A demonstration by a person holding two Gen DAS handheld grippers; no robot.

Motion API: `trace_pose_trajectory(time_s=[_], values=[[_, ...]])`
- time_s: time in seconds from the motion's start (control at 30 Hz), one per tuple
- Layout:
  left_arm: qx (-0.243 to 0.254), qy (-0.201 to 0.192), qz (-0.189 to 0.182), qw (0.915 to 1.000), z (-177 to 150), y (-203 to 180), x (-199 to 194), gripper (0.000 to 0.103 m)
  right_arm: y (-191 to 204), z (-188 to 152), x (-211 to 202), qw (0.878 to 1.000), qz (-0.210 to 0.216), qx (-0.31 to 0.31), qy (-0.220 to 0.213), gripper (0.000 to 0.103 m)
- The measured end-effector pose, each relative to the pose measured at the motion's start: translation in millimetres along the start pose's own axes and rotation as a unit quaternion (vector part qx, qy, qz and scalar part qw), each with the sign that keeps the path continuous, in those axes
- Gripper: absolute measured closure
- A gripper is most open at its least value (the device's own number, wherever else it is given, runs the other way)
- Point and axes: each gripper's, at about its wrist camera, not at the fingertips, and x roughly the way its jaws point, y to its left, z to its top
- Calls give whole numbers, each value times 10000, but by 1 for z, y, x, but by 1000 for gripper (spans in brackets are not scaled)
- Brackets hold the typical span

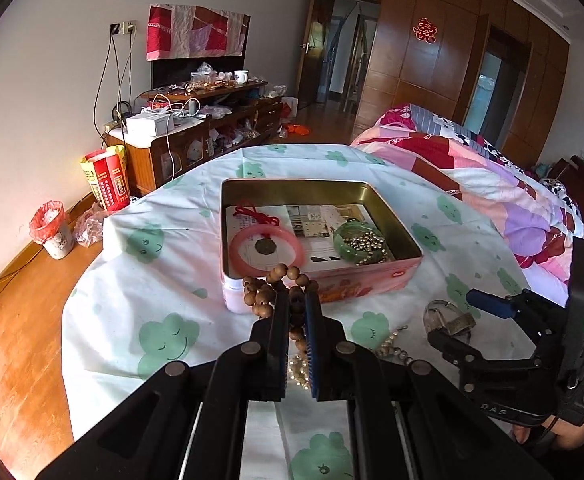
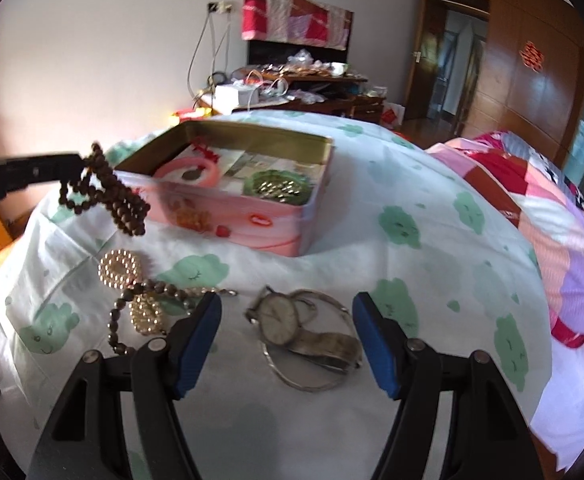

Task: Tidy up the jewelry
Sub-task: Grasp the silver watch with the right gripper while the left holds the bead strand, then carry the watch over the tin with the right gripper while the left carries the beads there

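Now left gripper (image 1: 296, 304) clamped on wooden bead string (image 2: 104, 192) lifted at nine o'clock of pink tin (image 2: 228, 184), right gripper (image 2: 288, 312) wide, empty, around watch (image 2: 280, 320) on cloth (image 2: 431, 280)

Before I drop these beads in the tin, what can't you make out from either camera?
- Wooden bead string: left view, lower loops hidden behind the left gripper.
- Watch dial: right view, too blurred to read.
- Tin floor: right view, near wall hides it.
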Motion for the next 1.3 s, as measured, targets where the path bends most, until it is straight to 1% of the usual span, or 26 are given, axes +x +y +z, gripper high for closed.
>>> trace_pose_trajectory(time_s=[0.13, 0.17, 0.2, 0.23, 0.27, 0.43, 0.63, 0.97, 1.3], values=[[-48, 34, 20, 10000, -2, 5, 2, 97, 5, 1, 12, 9996, -65, -157, 232, 33], [-56, 39, 24, 10000, -3, 5, 3, 97, 5, 0, 16, 9993, -98, -184, 323, 36], [-66, 43, 25, 10000, -3, 6, 3, 97, 4, -1, 19, 9991, -74, -182, 375, 52], [-76, 46, 25, 10000, -4, 6, 3, 97, 2, -2, 20, 9991, 4, -130, 405, 75], [-80, 48, 24, 10000, -4, 7, 2, 97, -1, -3, 18, 9992, 64, -64, 397, 76], [-58, 33, 7, 10000, -3, 6, 2, 97, -6, -3, 2, 9998, 122, 95, 114, 87], [-29, -16, -26, 10000, -1, 3, -2, 97, -10, 4, -17, 9995, 144, 174, -205, 88], [26, -201, -23, 9998, 11, 1, -17, 97, -16, 22, -45, 9974, 196, 235, -656, 88], [157, -366, 73, 9992, 27, 0, -25, 97, -15, 39, -50, 9960, 246, 165, -838, 88]])
